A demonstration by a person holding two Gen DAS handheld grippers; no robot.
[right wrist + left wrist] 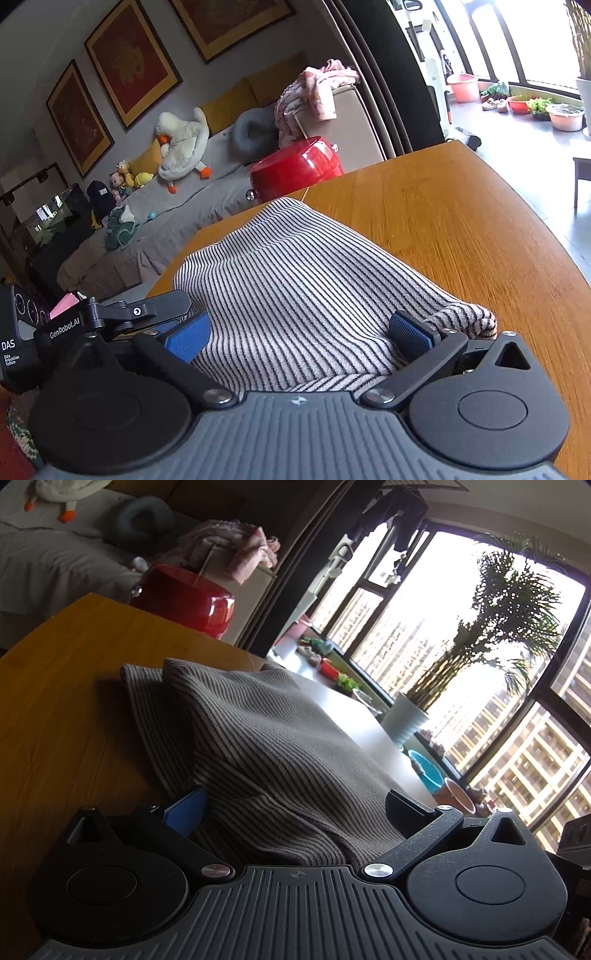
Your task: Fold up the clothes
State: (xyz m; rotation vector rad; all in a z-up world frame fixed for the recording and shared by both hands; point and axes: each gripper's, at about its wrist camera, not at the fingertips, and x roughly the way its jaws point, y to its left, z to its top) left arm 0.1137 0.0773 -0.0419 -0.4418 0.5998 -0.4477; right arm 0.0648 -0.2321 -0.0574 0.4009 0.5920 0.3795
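Left gripper [295, 808]: jaws stand apart, with the striped garment [258, 746] bunched into the gap between them; cloth fills the gap, but I cannot tell whether the pads are actually pinching it. Right gripper [299, 336]: same picture, jaws apart, blue pads either side of a band of the striped garment [295, 280], and a rolled hem or cuff lump just beyond the right-hand finger. Grip there is also unclear.

The garment lies on the wooden bench [461, 229], rising from both grippers and running away toward the bench's far edge. In the left view it shows two overlapping layers at the far end, so it is at least partly doubled over; how many folds it has, I cannot tell.

Handling, as a judgement: thin ribbed knit, light, soft, limp, stretchy. It will sag and drape between two hold points, and won't slide much on wood. Best taken at corners or along the hem, pinching all layers together so the under layer doesn't drop away.

Beyond the bench's far edge: a red stool [295, 166], then a sofa [166, 214] with a plush goose [181, 140].
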